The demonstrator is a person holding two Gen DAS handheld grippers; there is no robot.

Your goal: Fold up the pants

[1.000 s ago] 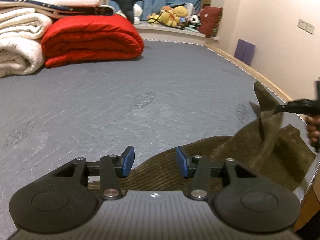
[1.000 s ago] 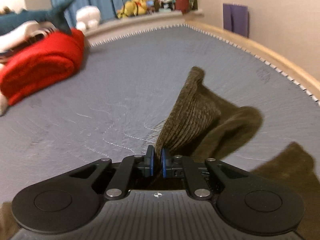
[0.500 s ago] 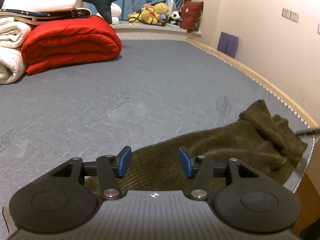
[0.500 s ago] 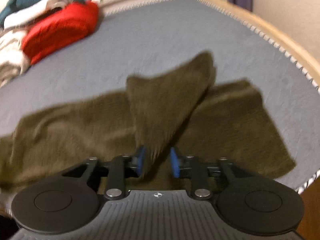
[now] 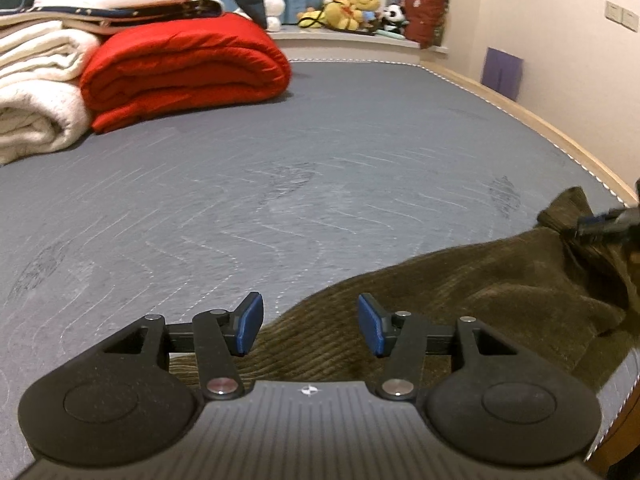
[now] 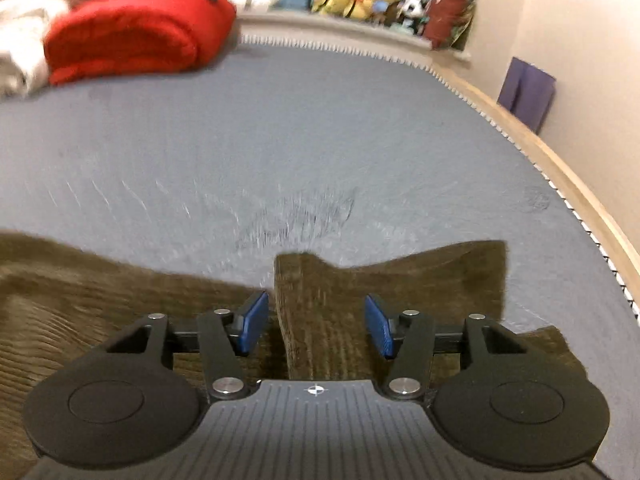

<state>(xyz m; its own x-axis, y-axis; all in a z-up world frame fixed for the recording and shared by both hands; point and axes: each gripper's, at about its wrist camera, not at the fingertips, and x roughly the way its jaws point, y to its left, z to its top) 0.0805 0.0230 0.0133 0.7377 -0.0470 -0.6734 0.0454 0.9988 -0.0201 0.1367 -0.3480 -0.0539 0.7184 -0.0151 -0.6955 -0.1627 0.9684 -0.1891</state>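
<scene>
Olive-brown corduroy pants (image 5: 460, 292) lie along the near edge of the grey mattress (image 5: 280, 168). My left gripper (image 5: 310, 328) hovers over their edge, open, with nothing between its blue pads. In the right wrist view the pants (image 6: 340, 304) show a folded-over flap lying loose under my right gripper (image 6: 316, 326). Its jaws are opening and the pads stand clear of the cloth on both sides. The right gripper (image 5: 604, 222) also shows at the far right of the left wrist view, over the bunched end of the pants.
A red folded quilt (image 5: 184, 68) and white blankets (image 5: 36, 92) are stacked at the back left. Plush toys (image 5: 352, 8) line the far sill. The wooden bed edge (image 5: 560, 136) runs along the right, near a wall with a purple panel (image 5: 502, 72).
My right gripper let go of the raised pants end and came down; the cloth now lies flat under it. The left gripper dipped slightly and stayed open.
</scene>
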